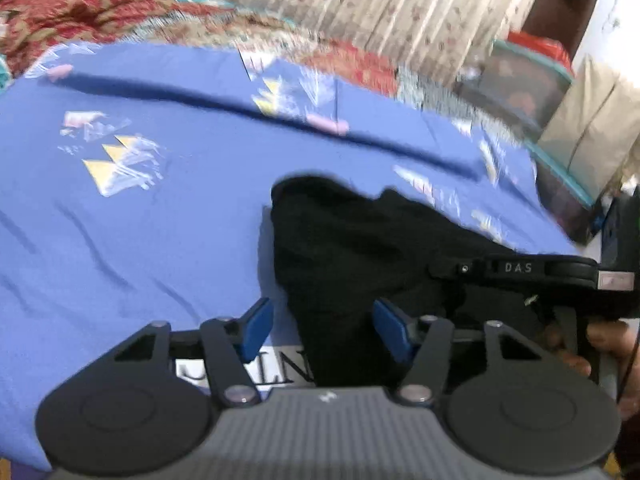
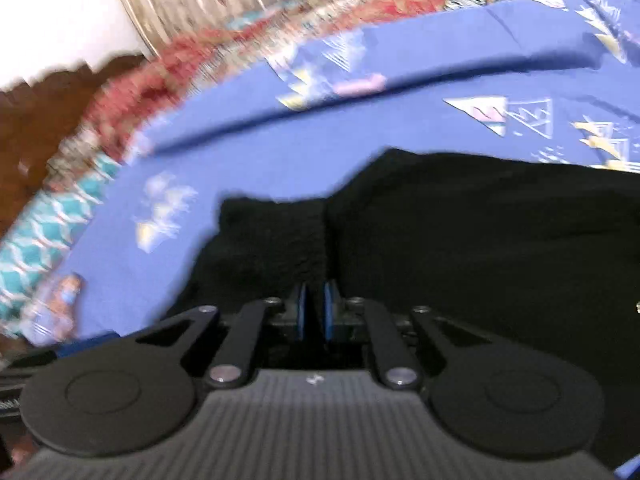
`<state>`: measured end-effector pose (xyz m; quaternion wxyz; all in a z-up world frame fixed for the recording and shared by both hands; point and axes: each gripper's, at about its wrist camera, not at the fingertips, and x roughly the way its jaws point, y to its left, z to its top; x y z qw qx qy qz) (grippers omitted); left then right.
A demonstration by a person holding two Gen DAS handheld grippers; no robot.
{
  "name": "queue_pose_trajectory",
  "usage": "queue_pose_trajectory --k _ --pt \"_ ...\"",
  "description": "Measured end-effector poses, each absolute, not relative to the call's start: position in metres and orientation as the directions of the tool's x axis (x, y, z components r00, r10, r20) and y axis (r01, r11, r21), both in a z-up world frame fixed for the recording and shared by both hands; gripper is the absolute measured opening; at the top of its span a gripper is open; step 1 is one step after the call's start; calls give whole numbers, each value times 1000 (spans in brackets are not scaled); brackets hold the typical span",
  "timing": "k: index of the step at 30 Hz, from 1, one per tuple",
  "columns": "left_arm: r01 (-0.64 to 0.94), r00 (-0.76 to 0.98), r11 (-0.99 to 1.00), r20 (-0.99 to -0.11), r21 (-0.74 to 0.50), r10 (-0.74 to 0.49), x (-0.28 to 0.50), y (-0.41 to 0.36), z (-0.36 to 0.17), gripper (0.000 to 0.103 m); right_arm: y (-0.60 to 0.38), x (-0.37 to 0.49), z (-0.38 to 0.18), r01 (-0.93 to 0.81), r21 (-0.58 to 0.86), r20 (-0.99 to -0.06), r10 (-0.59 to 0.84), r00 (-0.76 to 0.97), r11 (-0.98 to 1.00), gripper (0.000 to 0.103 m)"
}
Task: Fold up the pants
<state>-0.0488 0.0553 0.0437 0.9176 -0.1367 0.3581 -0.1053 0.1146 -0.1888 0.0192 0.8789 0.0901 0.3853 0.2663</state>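
Note:
Black pants [image 1: 360, 248] lie bunched on a blue patterned bedsheet [image 1: 140, 220]. My left gripper [image 1: 322, 320] is open, its blue pads on either side of a narrow fold of the pants, not closed on it. The right gripper's black body [image 1: 560, 272] shows at the right of the left wrist view, over the pants. In the right wrist view the pants [image 2: 480, 240] fill the middle and right. My right gripper [image 2: 314, 312] has its pads nearly together, a dark gap between them, over black cloth; whether cloth is pinched is hidden.
A red and teal patterned blanket [image 1: 80, 12] lies along the bed's far edge, with a curtain [image 1: 360, 0] behind. Storage boxes [image 1: 528, 92] stand at the far right. A white card with letters [image 1: 276, 368] lies under the left gripper.

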Motion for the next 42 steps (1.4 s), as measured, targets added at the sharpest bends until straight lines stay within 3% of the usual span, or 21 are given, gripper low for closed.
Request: queue_pose_trajectory --k 3,4,6,7,9,11,13,14,15,17,20,22,24,26,28,33,35,36,39,42 --pt "39 670 947 -695 -320 -262 -33 47 30 56 -197 124 5 -356 462 -637 583 504 812 37" --pt "32 667 938 -691 -346 -277 -33 49 29 56 -205 128 5 -335 527 -604 622 499 781 59" --pt "15 667 922 -683 -386 -297 -33 57 30 60 -214 134 6 -308 614 -540 671 509 727 80" --pt "4 661 917 -687 -399 -302 -33 60 28 60 -211 140 3 -301 623 -536 674 508 722 82" --pt "-28 634 908 -709 -419 -308 -27 65 21 62 -200 156 -11 -271 657 -570 699 431 703 81" --pt "-67 608 896 -730 -439 -313 -24 71 11 61 -191 158 -16 -247 682 -583 716 385 688 74" --pt "-88 601 892 -737 -444 -308 -24 73 5 60 -182 150 -4 -295 636 -604 698 385 713 36" --pt "-91 601 893 -740 -440 -303 -23 73 4 60 -179 146 3 -316 622 -603 696 389 716 32" --pt "-86 604 895 -737 -437 -302 -23 72 6 59 -182 139 12 -347 613 -582 703 409 710 21" --pt "-66 619 904 -727 -423 -296 -20 66 11 59 -178 125 34 -429 550 -542 697 470 717 20" --pt "7 655 922 -695 -387 -297 -19 49 23 59 -170 74 67 -570 250 -430 617 659 783 20" --pt "43 659 944 -701 -326 -272 -16 32 26 60 -168 50 65 -558 114 -388 554 737 822 20" --pt "57 639 971 -738 -234 -216 -12 15 20 59 -165 58 42 -481 105 -481 468 741 870 22" --pt "62 618 978 -762 -198 -193 -9 6 11 61 -166 87 12 -409 139 -632 398 665 902 35" --pt "61 625 976 -754 -211 -202 -12 7 15 61 -188 96 14 -334 237 -611 407 679 912 56" --pt "40 674 955 -697 -294 -243 -26 32 31 63 -217 95 47 -301 349 -483 445 754 888 54" --pt "19 681 941 -685 -337 -258 -28 41 34 62 -215 90 48 -322 383 -452 479 753 866 47" --pt "11 683 934 -680 -357 -267 -28 44 34 60 -212 86 47 -339 389 -444 497 746 857 38" --pt "-1 670 939 -698 -343 -253 -23 42 31 59 -216 76 39 -390 386 -452 540 710 836 26" --pt "-24 619 970 -765 -243 -176 -15 31 17 61 -215 78 30 -387 378 -501 537 678 841 25"
